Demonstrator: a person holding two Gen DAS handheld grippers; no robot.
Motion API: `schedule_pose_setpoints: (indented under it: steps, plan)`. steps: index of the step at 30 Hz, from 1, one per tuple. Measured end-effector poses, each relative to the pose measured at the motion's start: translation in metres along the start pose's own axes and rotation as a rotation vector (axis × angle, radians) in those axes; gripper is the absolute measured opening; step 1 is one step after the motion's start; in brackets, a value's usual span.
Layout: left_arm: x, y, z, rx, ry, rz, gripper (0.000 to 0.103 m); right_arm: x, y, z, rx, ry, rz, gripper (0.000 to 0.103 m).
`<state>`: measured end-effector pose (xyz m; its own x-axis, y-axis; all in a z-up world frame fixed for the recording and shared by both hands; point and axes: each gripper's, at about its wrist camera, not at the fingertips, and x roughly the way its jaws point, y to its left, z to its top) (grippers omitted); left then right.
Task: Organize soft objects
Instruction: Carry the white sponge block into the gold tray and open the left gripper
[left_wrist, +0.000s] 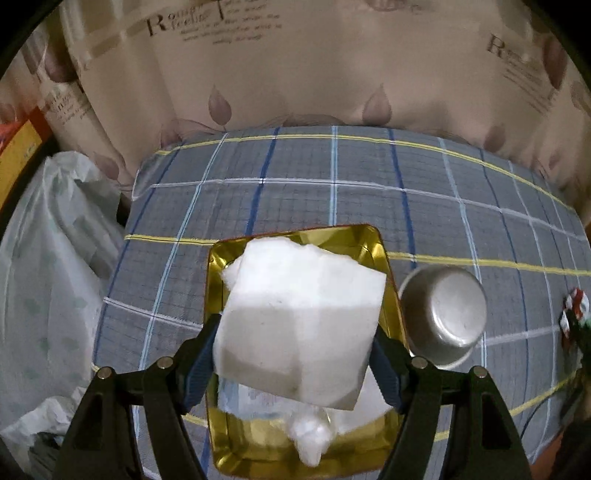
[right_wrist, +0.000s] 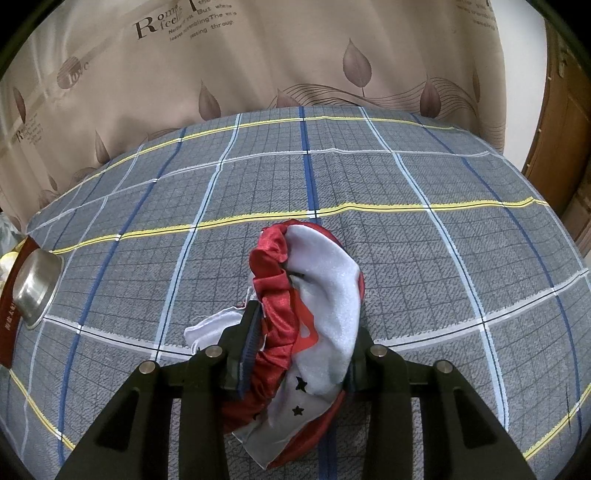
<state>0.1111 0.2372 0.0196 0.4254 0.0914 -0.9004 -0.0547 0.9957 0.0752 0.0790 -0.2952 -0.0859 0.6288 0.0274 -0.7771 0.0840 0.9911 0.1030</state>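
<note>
Soft things are held in both grippers over the checked tabletop.

The white foam block (left_wrist: 295, 332) is clamped in the left gripper (left_wrist: 295, 354) above the gold tin (left_wrist: 391, 295); the red-and-white cloth (right_wrist: 310, 314) is pinched in the right gripper (right_wrist: 299, 354). Its loose folds could be dropped.

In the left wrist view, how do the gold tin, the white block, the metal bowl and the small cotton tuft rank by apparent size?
1. Gold tin, largest.
2. White block, held in the left gripper; being nearer the camera may enlarge it.
3. Metal bowl, upside down beside the tin.
4. Cotton tuft, smallest.
</note>
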Motion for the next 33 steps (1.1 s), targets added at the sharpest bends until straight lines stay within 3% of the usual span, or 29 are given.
schedule_pose_setpoints:
  steps: [10,12,26,33]
  plan:
    - [0.046,-0.006,0.005,-0.023,0.110,-0.028,0.083,0.000,0.000,0.000,0.001,0.000,0.001,0.036]
    - [0.048,-0.004,0.004,-0.023,0.110,-0.017,0.084,0.000,0.000,0.000,0.001,0.000,0.000,0.036]
    - [0.017,-0.003,0.002,0.004,0.053,-0.119,0.084,0.001,0.001,-0.001,-0.007,0.001,-0.006,0.037]
    - [-0.004,0.015,-0.025,-0.035,0.021,0.043,0.084,0.001,0.003,0.000,-0.020,0.002,-0.020,0.039]
